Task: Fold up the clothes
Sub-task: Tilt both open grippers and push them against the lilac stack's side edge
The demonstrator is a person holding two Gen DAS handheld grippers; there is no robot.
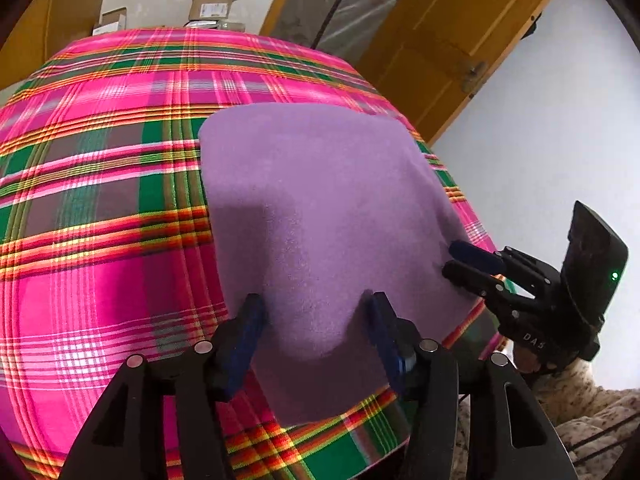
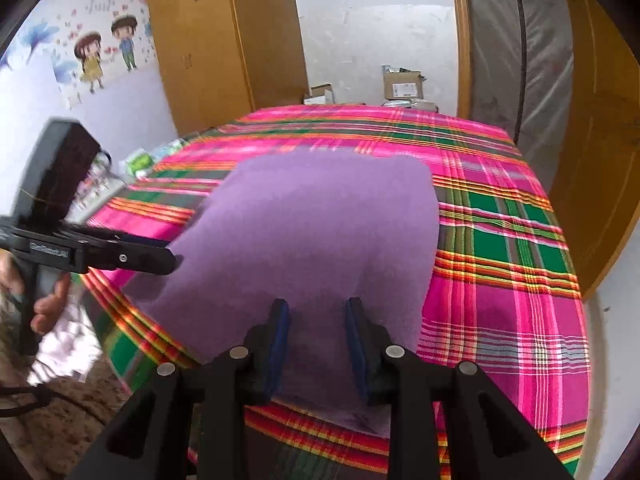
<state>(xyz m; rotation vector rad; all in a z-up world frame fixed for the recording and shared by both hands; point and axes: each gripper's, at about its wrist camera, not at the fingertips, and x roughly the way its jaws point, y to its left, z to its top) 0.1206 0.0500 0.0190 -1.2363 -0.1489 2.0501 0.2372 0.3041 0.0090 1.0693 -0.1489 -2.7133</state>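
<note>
A purple cloth (image 1: 320,208) lies flat on the plaid bedspread (image 1: 100,208), at the bed's near edge and toward its near right corner as the left wrist view shows it. The cloth looks folded into a rough rectangle, its near border reaching almost to the bedspread's edge. The left gripper (image 1: 314,312) hovers over the cloth's near part with its fingers apart, nothing between the blue pads (image 1: 248,332). The right gripper (image 2: 318,320) also has its fingers spread over the near edge of the cloth, holding nothing. In the left view the right gripper comes in from the bed's right edge, tips at the cloth's side. A hand (image 2: 48,304) grips the left gripper's handle. Boxes (image 2: 402,86) sit past the bed's far edge, beside a wooden wardrobe (image 2: 224,40).
</note>
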